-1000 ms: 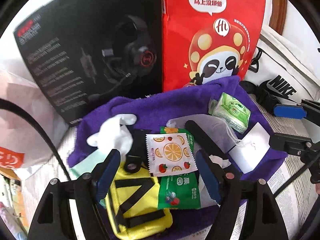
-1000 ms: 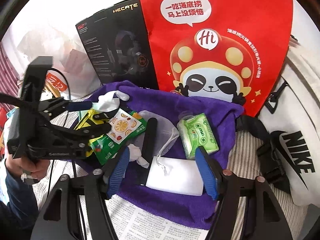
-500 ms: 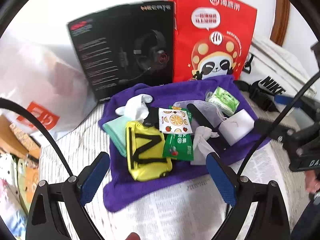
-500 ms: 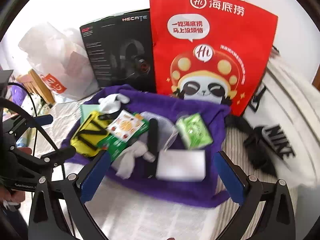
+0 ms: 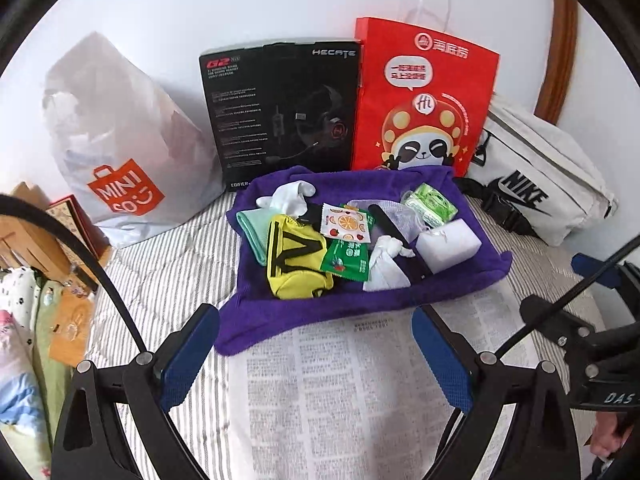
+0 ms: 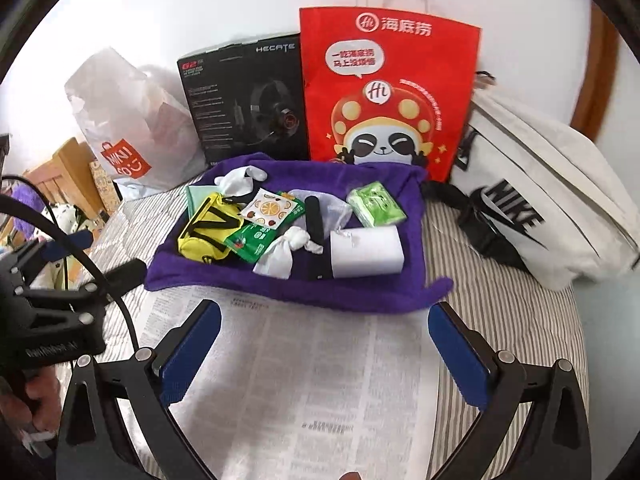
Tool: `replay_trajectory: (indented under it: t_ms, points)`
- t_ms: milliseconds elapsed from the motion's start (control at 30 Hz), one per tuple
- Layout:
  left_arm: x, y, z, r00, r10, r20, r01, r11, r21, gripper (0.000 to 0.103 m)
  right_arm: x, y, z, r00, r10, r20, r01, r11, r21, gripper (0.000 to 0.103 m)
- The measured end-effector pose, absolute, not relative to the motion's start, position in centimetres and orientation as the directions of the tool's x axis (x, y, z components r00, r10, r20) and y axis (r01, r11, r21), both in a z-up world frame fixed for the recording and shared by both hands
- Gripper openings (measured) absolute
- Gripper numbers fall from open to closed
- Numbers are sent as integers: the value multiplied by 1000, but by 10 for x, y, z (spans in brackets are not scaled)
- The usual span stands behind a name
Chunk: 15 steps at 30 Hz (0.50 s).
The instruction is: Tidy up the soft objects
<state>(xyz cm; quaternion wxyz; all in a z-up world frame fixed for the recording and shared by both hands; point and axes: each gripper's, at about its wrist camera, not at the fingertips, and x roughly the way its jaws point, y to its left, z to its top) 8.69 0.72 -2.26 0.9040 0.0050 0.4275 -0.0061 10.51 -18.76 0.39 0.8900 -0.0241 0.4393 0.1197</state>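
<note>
A purple towel point(image 5: 360, 304) point(image 6: 280, 284) lies spread on the bed. On it sit a yellow pouch point(image 5: 296, 260), a white sock point(image 5: 290, 196), a mint cloth point(image 5: 250, 228), an orange-print sachet point(image 5: 344, 222), a green packet point(image 5: 348, 260), a knotted white cloth point(image 6: 280, 254), a white block point(image 6: 366, 250) and a green tissue pack point(image 6: 374, 204). My left gripper point(image 5: 316, 320) hangs open over the towel's near edge, holding nothing. My right gripper point(image 6: 324, 316) stands open above the newspaper, also with nothing in it.
A newspaper point(image 5: 352, 392) covers the striped bedding point(image 5: 160, 264) in front of the towel. Behind the towel stand a Miniso bag point(image 5: 120, 160), a black headset box point(image 5: 280, 112) and a red paper bag point(image 6: 384, 92). A white Nike bag point(image 6: 540, 208) lies at the right.
Both grippers have opened wide and drawn back and up from the pile, which now lies farther off. The items on the towel have stayed where they were.
</note>
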Motion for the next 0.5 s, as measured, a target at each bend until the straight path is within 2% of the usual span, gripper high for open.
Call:
replay_trajectory:
  t_ms: [133, 300, 500]
  points:
    - [69, 2, -19, 647, 6, -762, 16, 1000, 22, 98, 92, -195, 9, 598, 152, -787, -182, 982, 52, 102]
    - [48, 3, -12, 669, -20, -743, 11, 1000, -17, 98, 76, -201, 20, 622, 135, -772, -159, 986, 44, 102]
    - [32, -5, -7, 688, 22, -725, -4, 1000, 27, 98, 64, -207, 18, 629, 123, -768, -144, 989, 41, 102]
